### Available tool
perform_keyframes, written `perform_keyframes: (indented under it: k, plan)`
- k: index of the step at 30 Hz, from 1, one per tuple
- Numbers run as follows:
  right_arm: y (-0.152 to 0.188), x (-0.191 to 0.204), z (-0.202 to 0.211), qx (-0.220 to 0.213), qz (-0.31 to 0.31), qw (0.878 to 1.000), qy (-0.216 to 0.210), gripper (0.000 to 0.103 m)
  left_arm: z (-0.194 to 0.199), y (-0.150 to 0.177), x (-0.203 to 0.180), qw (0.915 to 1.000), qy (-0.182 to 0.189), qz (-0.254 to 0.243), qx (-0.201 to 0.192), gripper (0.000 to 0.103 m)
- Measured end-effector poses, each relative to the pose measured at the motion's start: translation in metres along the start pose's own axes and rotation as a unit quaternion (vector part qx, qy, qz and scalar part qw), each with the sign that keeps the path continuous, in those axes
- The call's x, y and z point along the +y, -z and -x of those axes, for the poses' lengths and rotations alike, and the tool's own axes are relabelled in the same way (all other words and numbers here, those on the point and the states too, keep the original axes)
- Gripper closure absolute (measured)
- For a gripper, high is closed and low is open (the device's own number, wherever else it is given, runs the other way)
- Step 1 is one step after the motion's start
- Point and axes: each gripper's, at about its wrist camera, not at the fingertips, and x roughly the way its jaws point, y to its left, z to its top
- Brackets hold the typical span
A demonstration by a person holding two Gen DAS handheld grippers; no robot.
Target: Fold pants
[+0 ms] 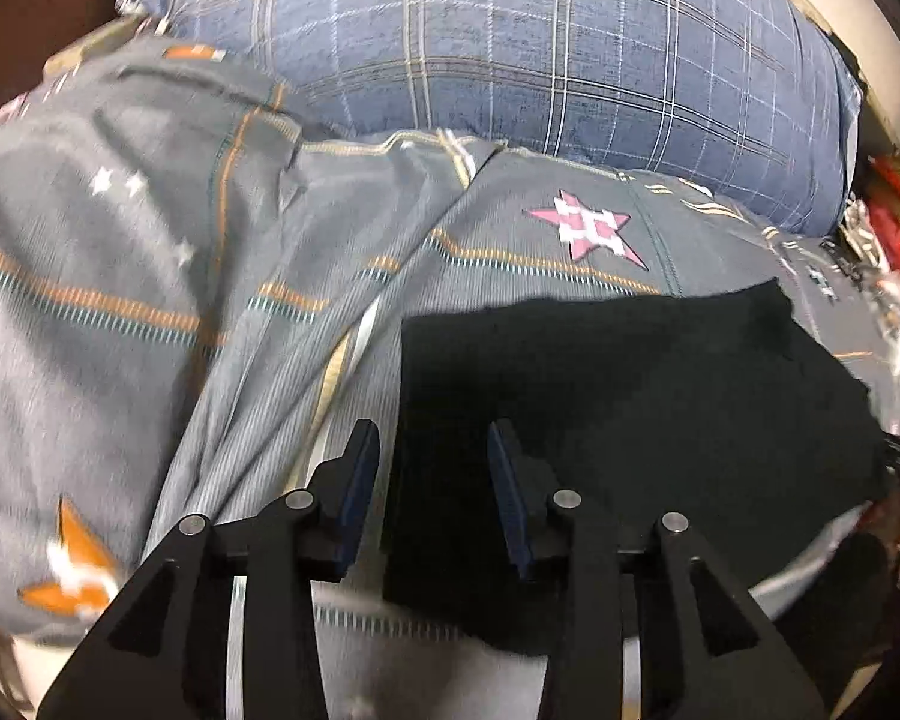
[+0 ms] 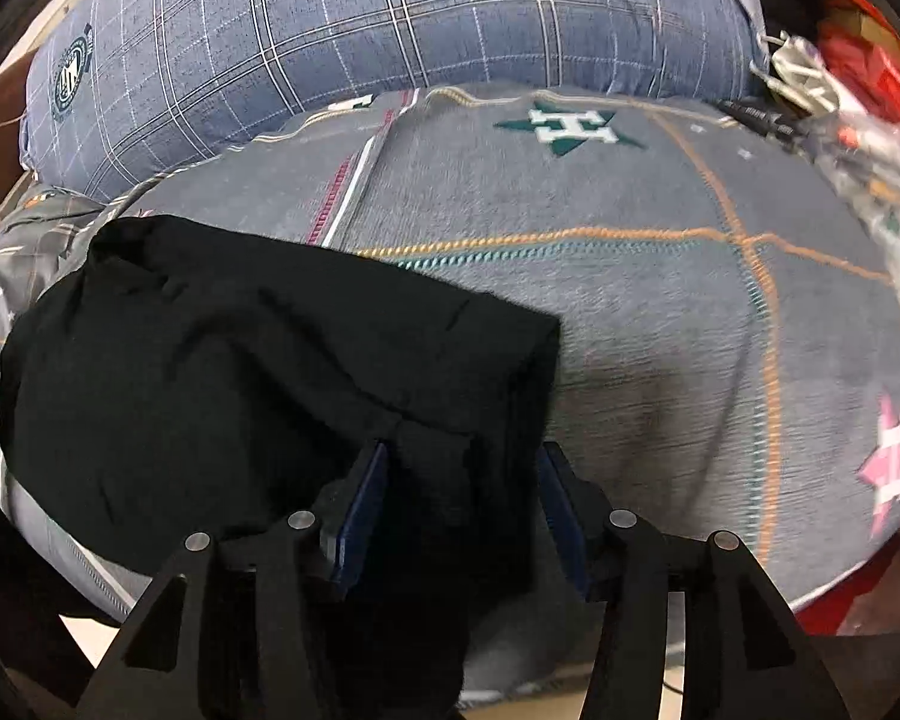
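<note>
The black pants (image 1: 630, 396) lie folded on a grey star-patterned quilt (image 1: 120, 360), low and right in the left wrist view. My left gripper (image 1: 431, 441) hovers over their left edge, jaws apart, pads clear of the cloth. In the right wrist view the black pants (image 2: 240, 372) fill the lower left, with a raised fold running down between the fingers of my right gripper (image 2: 462, 459). Its jaws stand apart around that fold, and the blue pads (image 2: 366, 504) do not squeeze it.
A blue plaid pillow (image 1: 540, 60) lies behind the quilt (image 2: 660, 330); it also fills the top as the plaid pillow (image 2: 360, 30). Red packaging and crinkled plastic (image 2: 858, 108) clutter the far right. The bed's near edge runs along the bottom of both views.
</note>
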Motion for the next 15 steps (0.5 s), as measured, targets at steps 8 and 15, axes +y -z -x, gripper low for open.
perform_keyframes:
  k: [8,15]
  plan:
    - [-0.006,0.02,0.031,-0.038,0.041,0.998,0.016,0.09,-0.018,-0.024,0.002,0.9999,-0.002,-0.012,0.008,0.097]
    - [-0.026,-0.002,0.044,-0.055,0.004,0.998,0.042,0.089,-0.009,-0.053,0.008,0.9996,-0.011,-0.017,-0.02,0.103]
